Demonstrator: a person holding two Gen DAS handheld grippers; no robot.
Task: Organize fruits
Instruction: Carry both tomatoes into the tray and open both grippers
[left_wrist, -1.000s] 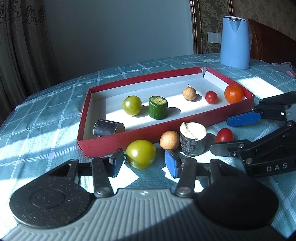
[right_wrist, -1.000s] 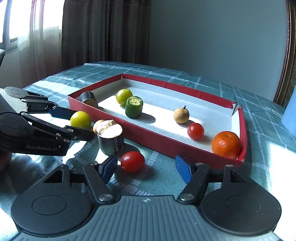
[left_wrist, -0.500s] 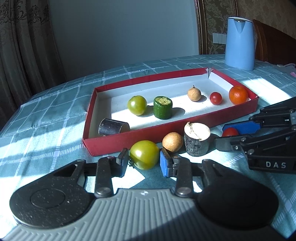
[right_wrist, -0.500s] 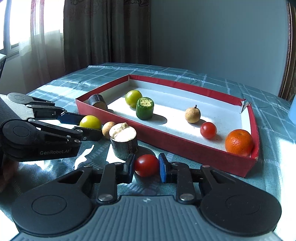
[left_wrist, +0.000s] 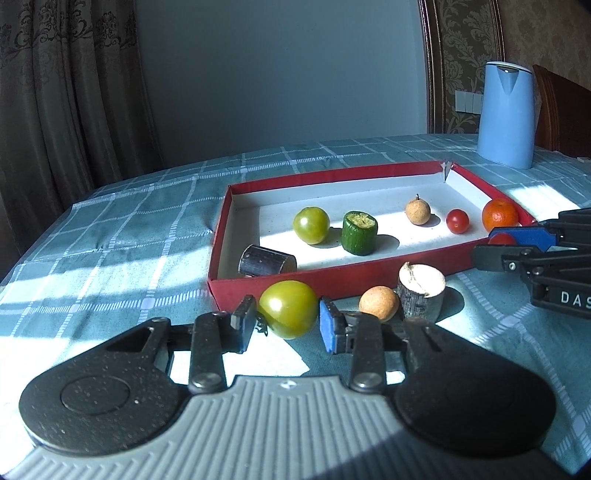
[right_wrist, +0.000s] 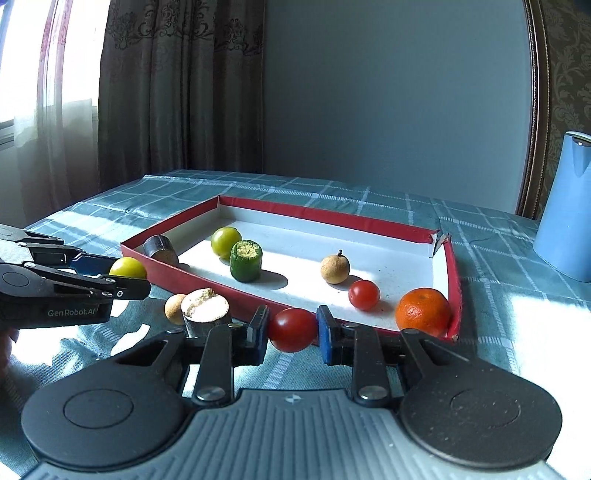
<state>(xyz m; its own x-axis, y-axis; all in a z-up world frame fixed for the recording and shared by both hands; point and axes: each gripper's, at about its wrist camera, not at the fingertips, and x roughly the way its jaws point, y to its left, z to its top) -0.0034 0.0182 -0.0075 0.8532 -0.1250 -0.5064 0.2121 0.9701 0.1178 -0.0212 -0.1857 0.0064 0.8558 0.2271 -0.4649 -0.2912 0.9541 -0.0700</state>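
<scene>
- Clamping both fruits now: my left gripper has its jaws pressed on the green tomato, just in front of the red tray, near its left corner; its stem end faces the left pad.
- My right gripper has its jaws closed tight on the red cherry tomato, against the tray's near wall toward its right end. It is round and glossy, with no long axis I can read.
- Both sets of jaws have just been closing, each with its fruit between the pads.
- In front of the tray stand a short cut stump, bark rough, pale cut face up, axis upright, and a matte tan ball touching it.
- Inside the tray: a dark cylinder lying on its side, a second green tomato, an upright cucumber piece, a stemmed tan fruit, a small red tomato and a dimpled orange.
- The left view shows only a sliver of the held cherry tomato behind the right gripper's fingers; the right view shows it whole.
- The checked cloth covers the surface; a blue kettle stands beyond the tray.
</scene>
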